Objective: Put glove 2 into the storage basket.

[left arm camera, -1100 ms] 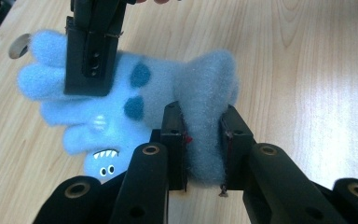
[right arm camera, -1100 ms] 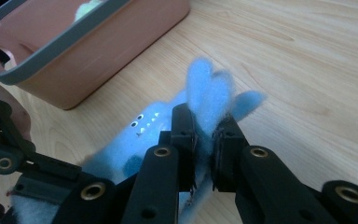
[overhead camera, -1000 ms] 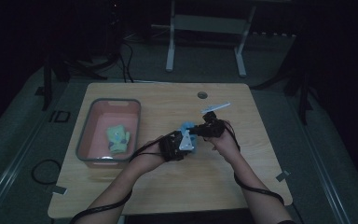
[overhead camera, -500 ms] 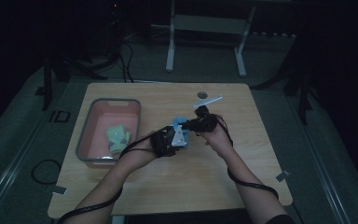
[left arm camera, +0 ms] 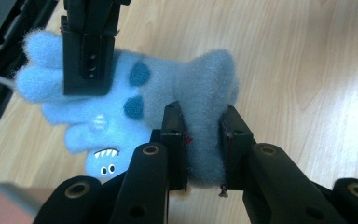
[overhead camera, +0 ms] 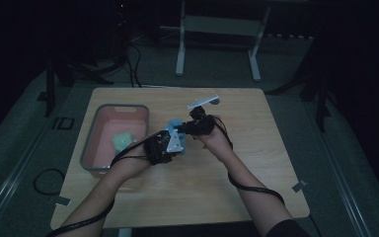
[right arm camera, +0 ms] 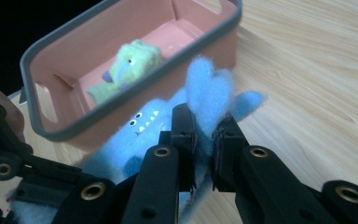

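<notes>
so, glove: a fuzzy blue glove [left arm camera: 121,102] with darker blue spots and a small monster face of white teeth and eyes, held up off the wooden table [overhead camera: 256,168] between the two grippers, near the table's middle and just right of the bin.
left gripper: left gripper [left arm camera: 200,140] has its jaws pinched narrow on the glove's greyer cuff end; the pads press into the fleece on both sides.
right gripper: right gripper [right arm camera: 204,135] has its jaws squeezed narrow on the fingertip end of the glove, with blue fingers poking up above the pads; in the left gripper view it comes down from the top onto the glove's fingers.
hands: in the high view both hands meet over the table, the left gripper at [overhead camera: 160,148] and the right at [overhead camera: 197,123], close together with the glove spanning them.
bin: a pink bin with a grey rim [right arm camera: 135,88] sits just behind the glove in the right gripper view, on the table's left part.
in the bin: a light green soft toy [right arm camera: 126,67] lies on the bin's floor.
</notes>
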